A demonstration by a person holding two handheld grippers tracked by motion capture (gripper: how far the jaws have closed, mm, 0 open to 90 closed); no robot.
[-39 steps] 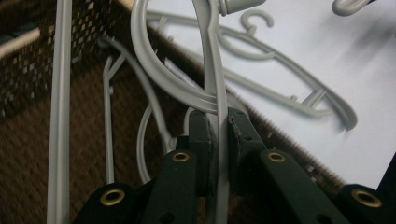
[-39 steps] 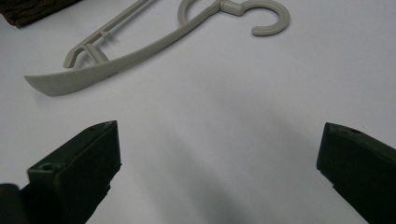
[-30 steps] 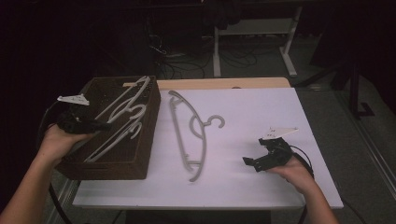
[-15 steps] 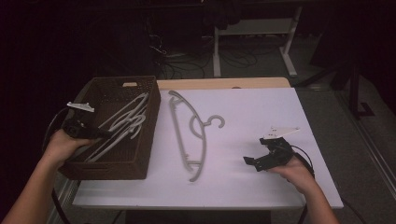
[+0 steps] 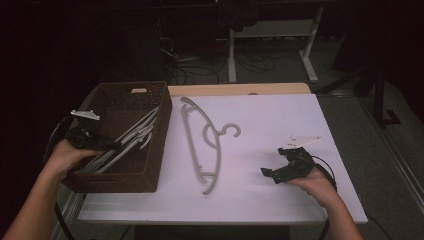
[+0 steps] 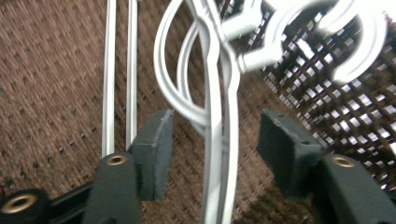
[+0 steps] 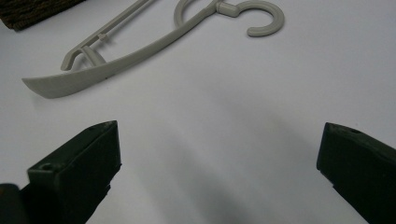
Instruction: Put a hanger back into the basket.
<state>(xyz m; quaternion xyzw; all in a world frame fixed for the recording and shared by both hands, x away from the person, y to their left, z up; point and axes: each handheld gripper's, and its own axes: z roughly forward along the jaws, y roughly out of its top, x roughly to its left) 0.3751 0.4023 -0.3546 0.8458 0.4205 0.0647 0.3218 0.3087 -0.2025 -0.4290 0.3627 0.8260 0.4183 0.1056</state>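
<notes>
Wicker basket (image 5: 127,175), landmark, at the surface's (image 5: 280,200) left edge. Inside it: pale hangers (image 5: 131,137). Left gripper (image 5: 102,145) over the basket's left rim, jaws just opened, part-way apart, hangers lying loose between them. Right of basket: single hanger (image 5: 207,140) flat. Farther right: right gripper (image 5: 270,175), jaws wide, holding nothing.

room: dark, light falls mainly on the table | table (image 5: 280,115): white top, pale wooden strip along its far edge | floor (image 5: 360,125): grey | behind: white-legged desk frame (image 5: 272,37), tangle of cables (image 5: 200,65) on the floor
</notes>
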